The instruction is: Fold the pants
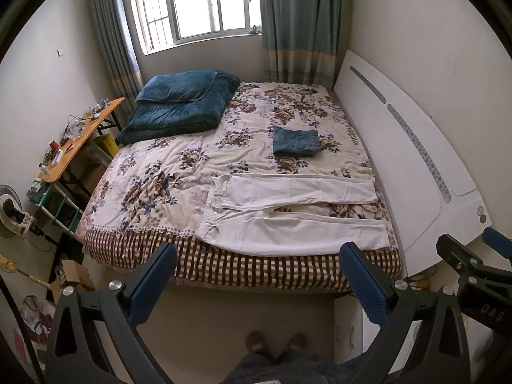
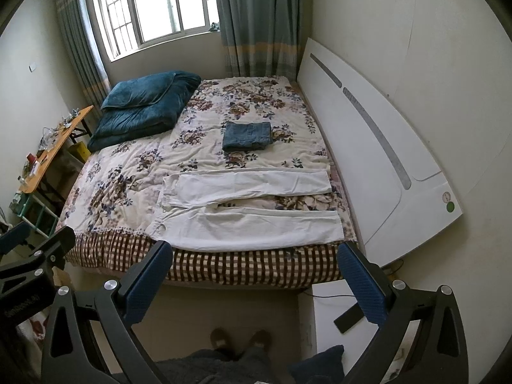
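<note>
**Pants spread, both grippers wide and empty**

The white pants [image 1: 288,204] lie flat along the bed's [image 1: 224,265] near edge, waistband toward 9 o'clock, legs parted toward 3, apparently laid out ready for folding. The left gripper [image 1: 259,275] and right gripper [image 2: 252,272] hover short of the bed, jaws fully spread, holding nothing. Folded jeans [image 1: 296,141] sit at 12 o'clock beyond the pants.

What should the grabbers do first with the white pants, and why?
Probably bring both open grippers, left and right, down to the white pants. They lie spread flat with legs apart at the bed's near edge, unfolded, and neither gripper touches them yet.
</note>
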Action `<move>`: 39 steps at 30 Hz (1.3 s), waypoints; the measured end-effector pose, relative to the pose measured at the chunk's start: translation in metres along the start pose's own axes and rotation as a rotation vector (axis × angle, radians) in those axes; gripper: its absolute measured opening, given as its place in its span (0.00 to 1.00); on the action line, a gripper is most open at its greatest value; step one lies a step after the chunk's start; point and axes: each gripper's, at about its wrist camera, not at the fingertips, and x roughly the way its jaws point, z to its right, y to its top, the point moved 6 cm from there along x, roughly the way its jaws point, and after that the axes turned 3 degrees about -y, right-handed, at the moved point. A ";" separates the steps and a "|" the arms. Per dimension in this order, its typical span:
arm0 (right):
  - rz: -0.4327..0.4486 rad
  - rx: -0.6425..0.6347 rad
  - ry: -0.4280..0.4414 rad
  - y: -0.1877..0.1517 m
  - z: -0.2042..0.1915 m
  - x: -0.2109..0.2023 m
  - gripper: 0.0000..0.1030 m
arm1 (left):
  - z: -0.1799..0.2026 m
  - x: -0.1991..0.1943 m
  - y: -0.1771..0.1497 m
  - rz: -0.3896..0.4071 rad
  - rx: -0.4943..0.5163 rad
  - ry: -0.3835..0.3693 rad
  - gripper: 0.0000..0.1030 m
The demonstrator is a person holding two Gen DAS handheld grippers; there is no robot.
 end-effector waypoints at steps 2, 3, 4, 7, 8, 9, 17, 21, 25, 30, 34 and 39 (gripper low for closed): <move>-0.001 0.001 -0.004 0.001 -0.001 0.003 1.00 | 0.000 0.001 -0.001 0.002 0.002 0.002 1.00; -0.001 0.003 -0.004 0.001 -0.001 0.003 1.00 | -0.001 0.000 -0.001 0.001 0.002 0.000 1.00; 0.001 0.005 -0.005 0.000 -0.001 0.002 1.00 | -0.001 0.000 0.000 0.003 0.001 -0.001 1.00; 0.003 0.009 -0.009 0.001 -0.001 0.003 1.00 | -0.001 0.003 0.003 0.004 0.001 0.000 1.00; 0.001 0.008 -0.011 0.002 -0.002 0.004 1.00 | 0.000 0.003 0.003 0.005 0.001 0.002 1.00; 0.000 0.008 -0.011 0.001 -0.002 0.003 1.00 | 0.000 0.006 0.004 0.004 0.002 0.002 1.00; -0.002 0.008 -0.014 0.004 -0.001 0.006 1.00 | 0.001 0.012 0.009 -0.003 0.001 -0.001 1.00; -0.003 0.009 -0.014 0.005 0.000 0.008 1.00 | 0.002 0.014 0.010 -0.002 0.001 -0.001 1.00; -0.003 0.008 -0.014 0.006 0.001 0.008 1.00 | 0.006 0.017 0.013 -0.001 0.002 0.001 1.00; -0.004 0.009 -0.011 0.007 0.002 0.009 1.00 | 0.005 0.017 0.014 -0.002 0.004 0.000 1.00; -0.003 0.009 -0.011 0.008 0.003 0.009 1.00 | 0.006 0.017 0.014 0.000 0.003 0.000 1.00; -0.007 0.009 -0.009 0.008 0.005 0.013 1.00 | 0.009 0.020 0.017 -0.002 0.005 -0.001 1.00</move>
